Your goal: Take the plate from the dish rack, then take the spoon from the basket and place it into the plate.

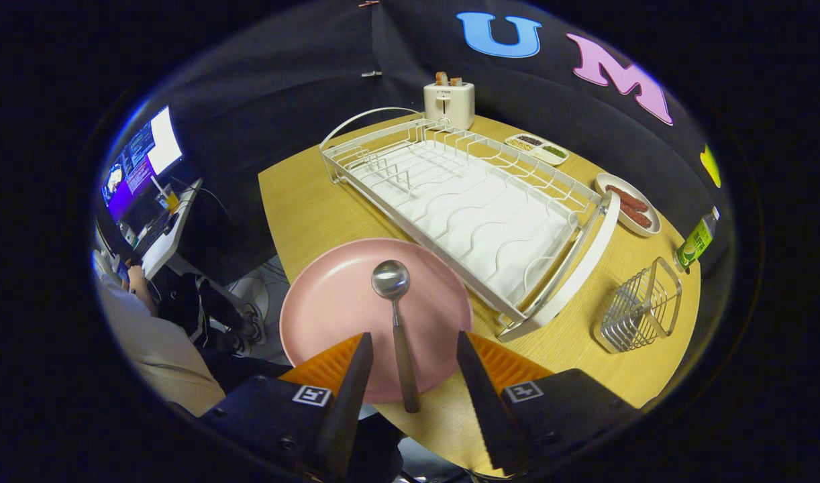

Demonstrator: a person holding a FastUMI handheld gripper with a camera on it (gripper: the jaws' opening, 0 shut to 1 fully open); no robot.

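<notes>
— What stands at the far end of the wooden table [302, 208]?
— A pale toaster [449, 102] with bread in its slots; near it a divided tray [537, 149] of small foods.
— And further along that side?
— An oval dish of sausages [629, 204], then a green-labelled bottle [696, 240] at the table's edge.
— Off the table?
— A lit monitor [141, 159] and a seated person [151, 335].

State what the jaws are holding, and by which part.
Nothing. The gripper stands open, and the spoon lies between its jaws untouched, bowl on the pink plate.
</notes>
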